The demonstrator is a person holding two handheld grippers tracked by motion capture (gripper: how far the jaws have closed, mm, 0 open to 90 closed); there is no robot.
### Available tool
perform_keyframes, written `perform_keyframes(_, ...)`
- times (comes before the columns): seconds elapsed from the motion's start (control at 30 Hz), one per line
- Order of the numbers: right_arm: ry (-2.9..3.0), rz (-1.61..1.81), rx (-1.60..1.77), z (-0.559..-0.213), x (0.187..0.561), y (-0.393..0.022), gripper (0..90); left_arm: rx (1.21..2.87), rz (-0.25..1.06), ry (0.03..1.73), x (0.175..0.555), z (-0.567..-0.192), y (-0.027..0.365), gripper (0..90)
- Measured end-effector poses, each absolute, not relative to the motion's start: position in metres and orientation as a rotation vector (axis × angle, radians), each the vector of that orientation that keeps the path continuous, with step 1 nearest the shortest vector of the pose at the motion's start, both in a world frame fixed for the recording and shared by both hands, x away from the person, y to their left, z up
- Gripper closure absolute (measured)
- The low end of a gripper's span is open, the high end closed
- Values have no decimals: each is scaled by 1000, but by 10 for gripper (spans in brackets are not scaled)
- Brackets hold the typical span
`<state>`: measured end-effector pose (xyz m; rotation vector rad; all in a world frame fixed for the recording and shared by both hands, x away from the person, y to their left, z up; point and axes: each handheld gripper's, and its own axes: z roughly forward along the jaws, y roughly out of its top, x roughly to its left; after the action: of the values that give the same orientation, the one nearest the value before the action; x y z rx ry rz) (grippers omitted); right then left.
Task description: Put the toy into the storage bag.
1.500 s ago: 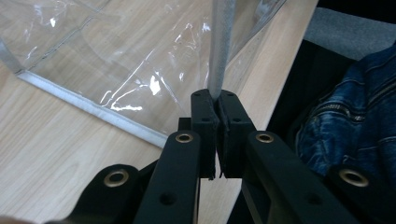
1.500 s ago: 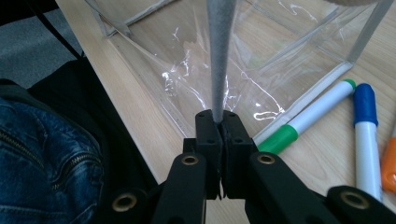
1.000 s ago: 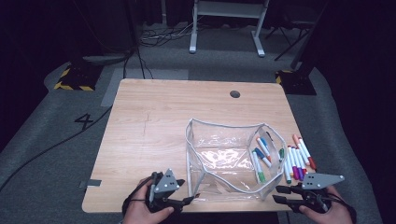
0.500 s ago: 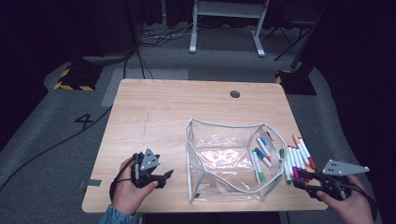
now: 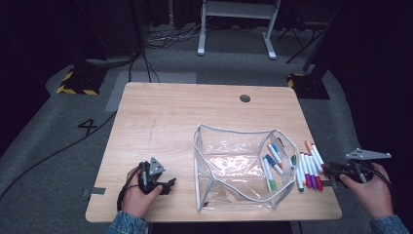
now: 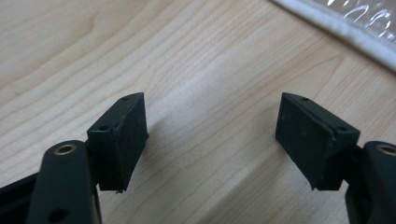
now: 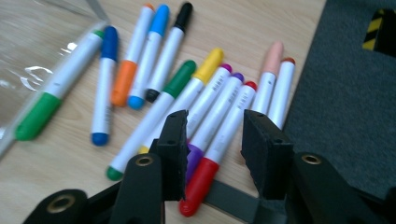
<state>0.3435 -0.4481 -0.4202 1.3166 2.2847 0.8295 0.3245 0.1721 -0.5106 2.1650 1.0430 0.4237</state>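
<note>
Item: clear pouch [image 5: 238,170], standing open on the wooden table [image 5: 195,112] with several markers inside; loose markers [image 5: 309,168] lie just beside it at the right edge. Left gripper [image 5: 168,185], near the front left corner: jaws have just been opening, parted over bare wood, nothing between them. Right gripper [image 7: 212,144]: jaws have just been closing, straddling a red-capped marker [image 7: 219,151], pads not yet pressing.

A pale wooden surface [image 5: 170,117] carries a clear plastic pouch [image 5: 234,168]. Loose markers [image 5: 309,168] lie just beside the pouch's right side, near the surface's right edge. A cable hole [image 5: 245,98] sits beyond the pouch.
</note>
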Motion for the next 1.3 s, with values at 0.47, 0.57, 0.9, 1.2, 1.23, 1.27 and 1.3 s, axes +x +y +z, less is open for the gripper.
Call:
perform_keyframes(0.47, 2453, 793, 1246, -442, 364, -405, 666, 2154, 423, 1049, 324, -512, 171, 236)
perform_keyframes(0.57, 2487, 813, 1215, -443, 366, -393, 668, 2153, 424, 1049, 324, -512, 171, 236)
perform_keyframes(0.9, 2658, 656, 1182, -465, 364, -337, 724, 2150, 429, 1059, 323, -512, 171, 237)
perform_keyframes(1.2, 2605, 543, 1283, -474, 366, -326, 738, 2152, 430, 1058, 323, -512, 171, 237)
perform_keyframes(1.23, 2584, 526, 1319, -473, 365, -324, 750, 2151, 429, 1060, 323, -512, 171, 237)
perform_keyframes(1.27, 2568, 522, 1347, -473, 364, -323, 757, 2150, 430, 1062, 323, -512, 171, 237)
perform_keyframes(1.3, 2556, 511, 1364, -473, 364, -323, 762, 2149, 432, 1065, 323, -512, 170, 237)
